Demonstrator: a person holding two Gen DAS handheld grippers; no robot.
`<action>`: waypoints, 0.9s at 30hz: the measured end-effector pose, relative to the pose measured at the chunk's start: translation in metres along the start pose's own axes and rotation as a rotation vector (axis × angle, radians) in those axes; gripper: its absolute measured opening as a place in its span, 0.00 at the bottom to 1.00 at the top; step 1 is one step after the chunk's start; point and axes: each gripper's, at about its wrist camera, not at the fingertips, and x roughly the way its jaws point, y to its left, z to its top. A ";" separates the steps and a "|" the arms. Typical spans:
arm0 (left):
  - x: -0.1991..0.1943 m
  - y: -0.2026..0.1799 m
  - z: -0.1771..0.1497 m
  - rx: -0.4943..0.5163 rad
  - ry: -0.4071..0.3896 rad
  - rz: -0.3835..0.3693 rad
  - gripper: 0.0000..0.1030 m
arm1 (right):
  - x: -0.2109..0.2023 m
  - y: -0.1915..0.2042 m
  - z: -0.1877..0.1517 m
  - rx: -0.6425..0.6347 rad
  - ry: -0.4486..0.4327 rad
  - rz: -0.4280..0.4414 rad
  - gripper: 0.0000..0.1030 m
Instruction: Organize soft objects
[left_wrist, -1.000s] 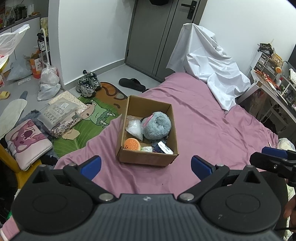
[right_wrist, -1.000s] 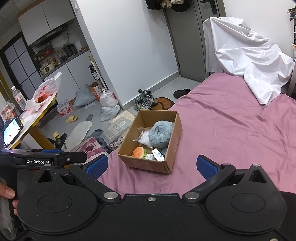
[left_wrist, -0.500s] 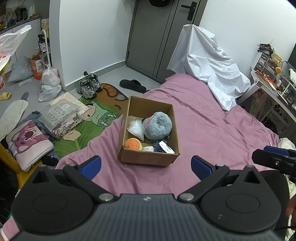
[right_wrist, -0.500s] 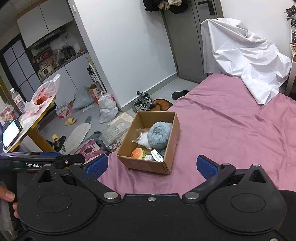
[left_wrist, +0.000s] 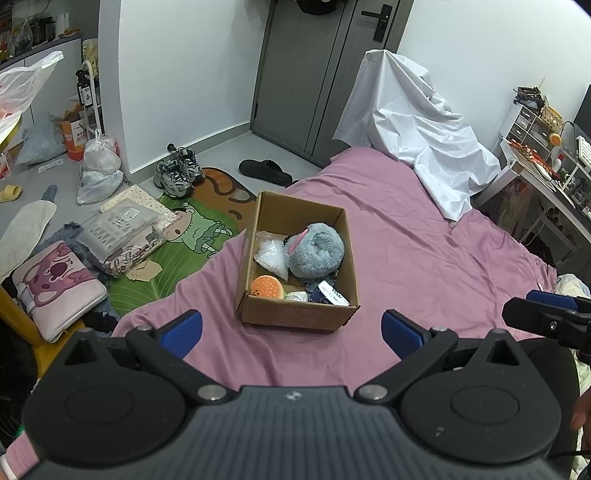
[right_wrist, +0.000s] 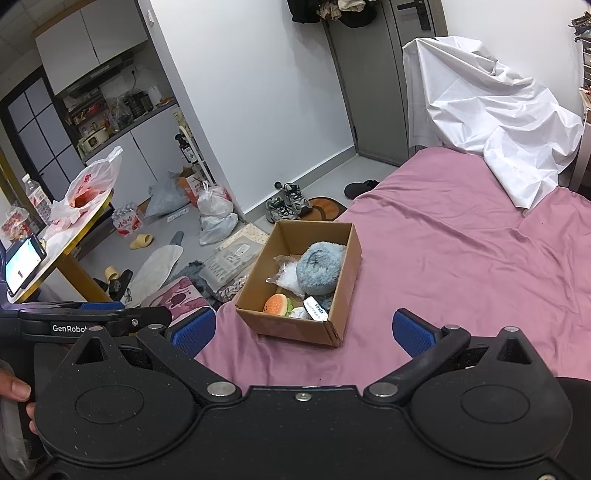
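A cardboard box (right_wrist: 343, 254) sat open on a bed covered with a pink sheet (right_wrist: 461, 266), near its edge. Inside lay a fluffy grey-blue plush (right_wrist: 320, 266), a clear plastic bag (right_wrist: 288, 277), a small burger-shaped toy (right_wrist: 277, 305) and a dark packet with a white label (right_wrist: 316, 309). The right gripper (right_wrist: 303, 329) hovered in front of the box, its blue-padded fingers (right_wrist: 195, 329) spread wide and empty. The left gripper (right_wrist: 110, 314) reached in from the left edge. A white cloth (right_wrist: 491, 122) draped something at the bed's far end. Shoes (right_wrist: 289, 204) and bags cluttered the floor.
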 end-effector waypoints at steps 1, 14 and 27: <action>0.000 0.000 0.000 0.000 0.000 0.000 0.99 | 0.000 0.000 0.000 0.000 0.000 -0.001 1.00; 0.000 0.000 -0.001 0.000 0.000 0.000 0.99 | 0.000 0.000 0.000 -0.001 0.003 0.000 1.00; 0.000 0.000 -0.001 0.000 -0.001 0.001 0.99 | -0.002 0.002 -0.002 -0.001 0.002 0.000 1.00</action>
